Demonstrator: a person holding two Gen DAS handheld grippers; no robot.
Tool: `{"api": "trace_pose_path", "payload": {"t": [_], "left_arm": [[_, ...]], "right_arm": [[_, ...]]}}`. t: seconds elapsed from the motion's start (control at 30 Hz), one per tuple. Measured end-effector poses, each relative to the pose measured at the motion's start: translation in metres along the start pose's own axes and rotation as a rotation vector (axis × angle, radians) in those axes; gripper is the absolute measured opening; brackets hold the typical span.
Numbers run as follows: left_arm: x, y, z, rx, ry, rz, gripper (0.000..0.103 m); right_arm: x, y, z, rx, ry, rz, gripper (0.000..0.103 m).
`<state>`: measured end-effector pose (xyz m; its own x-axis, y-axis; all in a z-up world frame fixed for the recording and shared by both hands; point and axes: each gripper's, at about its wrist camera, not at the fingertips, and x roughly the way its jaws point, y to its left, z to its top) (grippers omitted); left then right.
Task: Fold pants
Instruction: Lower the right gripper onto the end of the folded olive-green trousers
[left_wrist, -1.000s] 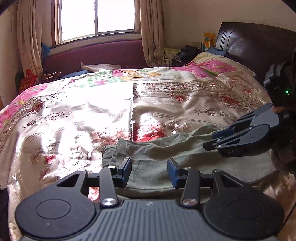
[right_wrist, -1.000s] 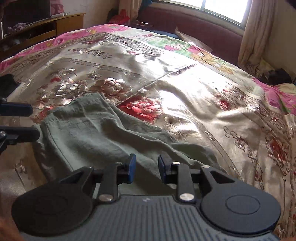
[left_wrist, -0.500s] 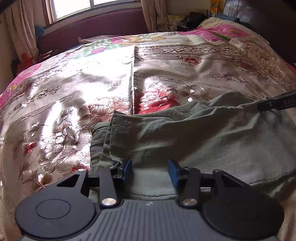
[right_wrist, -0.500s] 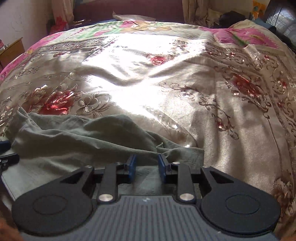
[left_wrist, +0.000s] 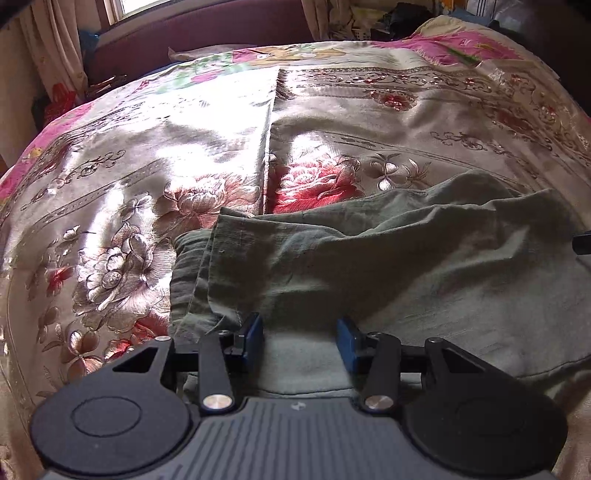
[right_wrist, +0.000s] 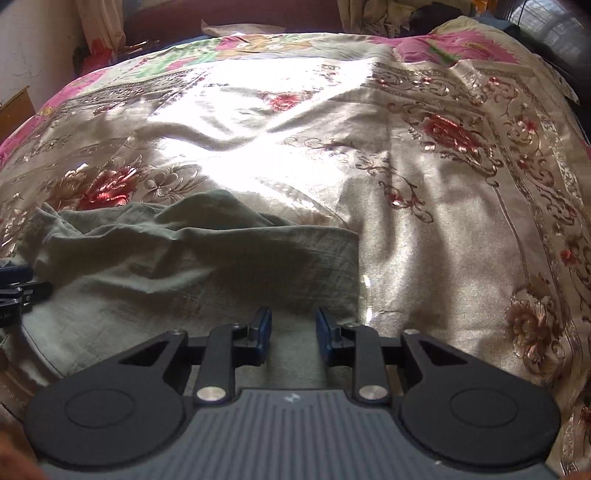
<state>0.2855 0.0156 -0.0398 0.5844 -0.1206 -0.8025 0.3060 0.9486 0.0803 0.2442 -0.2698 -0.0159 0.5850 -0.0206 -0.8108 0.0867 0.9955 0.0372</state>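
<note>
Olive-green pants (left_wrist: 388, 273) lie crumpled across the near side of the bed, folded along their length. My left gripper (left_wrist: 300, 338) hovers low over their near edge by the left end, open, with only flat cloth below the gap. My right gripper (right_wrist: 293, 332) is over the near edge at the pants' (right_wrist: 192, 266) right end, open with a narrower gap and nothing pinched. In the right wrist view the left gripper's fingers (right_wrist: 18, 291) show at the left edge. In the left wrist view a tip of the right gripper (left_wrist: 583, 245) shows at the right edge.
A shiny floral bedspread (left_wrist: 166, 155) covers the whole bed, with a seam (left_wrist: 269, 140) running down its middle. A dark headboard (left_wrist: 554, 37) stands at the far right. Beyond the bed are a maroon bench (left_wrist: 207, 33) and curtains (left_wrist: 55, 48).
Both views have tipped down and closed in on the pants. The right gripper has swung sideways and rolled level, ending at the pants' right end. Neither gap has changed.
</note>
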Motion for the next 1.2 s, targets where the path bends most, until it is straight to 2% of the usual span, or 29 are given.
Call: {"api": "trace_pose_path", "payload": {"t": [0.07, 0.17, 0.3, 0.73, 0.9, 1.2], "left_arm": [[-0.004, 0.004, 0.000, 0.002, 0.000, 0.010, 0.058], [-0.009, 0.009, 0.000, 0.007, -0.002, 0.019, 0.058], [-0.010, 0.008, -0.001, 0.019, 0.001, 0.028, 0.058], [-0.008, 0.006, 0.000, 0.025, 0.010, 0.032, 0.058], [-0.016, 0.010, -0.001, 0.023, -0.010, 0.032, 0.058], [-0.025, 0.030, -0.010, 0.008, -0.016, 0.084, 0.058]], "right_arm": [[-0.004, -0.011, -0.001, 0.033, 0.006, -0.016, 0.031], [-0.006, -0.030, -0.004, 0.112, 0.026, -0.006, 0.043], [0.000, -0.046, -0.013, 0.228, 0.067, 0.063, 0.044], [-0.012, -0.046, -0.010, 0.240, 0.021, 0.070, 0.044], [-0.011, -0.050, -0.012, 0.256, 0.030, 0.092, 0.044], [-0.001, -0.058, -0.015, 0.311, 0.046, 0.131, 0.048]]}}
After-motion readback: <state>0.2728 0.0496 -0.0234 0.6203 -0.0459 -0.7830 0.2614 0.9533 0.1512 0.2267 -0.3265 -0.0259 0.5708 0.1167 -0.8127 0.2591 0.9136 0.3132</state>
